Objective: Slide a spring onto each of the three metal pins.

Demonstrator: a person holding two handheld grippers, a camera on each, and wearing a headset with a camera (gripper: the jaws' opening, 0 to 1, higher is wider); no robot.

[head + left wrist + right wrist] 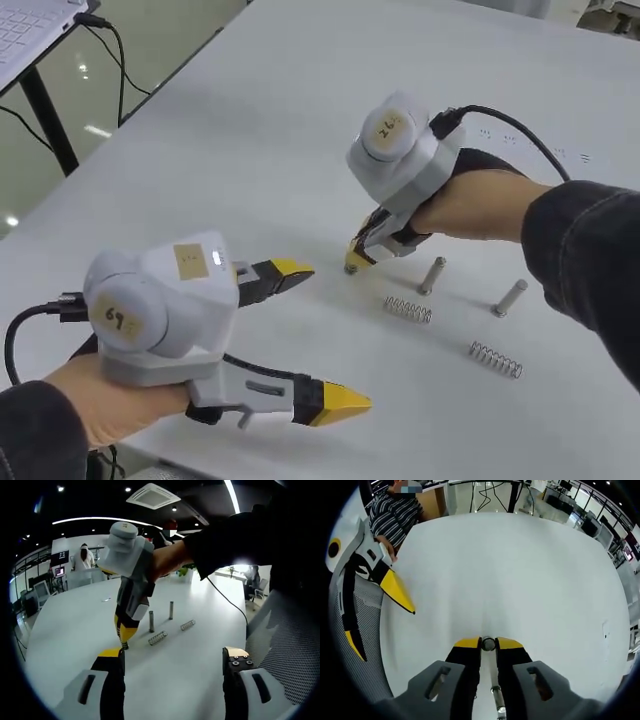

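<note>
My right gripper (354,263) points down at the white table (250,130), shut on a metal pin (488,643) whose round top shows between the yellow tips. Two more metal pins (432,275) (510,297) stand upright just to its right. One spring (408,309) lies in front of the nearer pin and a second spring (496,360) lies farther right. My left gripper (320,335) hovers open and empty at the front left. Its own view (173,660) faces the right gripper (124,639), the pins (151,621) (171,610) and the springs (157,638) (188,625).
A laptop (30,30) sits on a separate stand at the far left, with cables hanging beside it. The table edge (150,95) runs diagonally along the left. People stand at other desks in the background (86,557).
</note>
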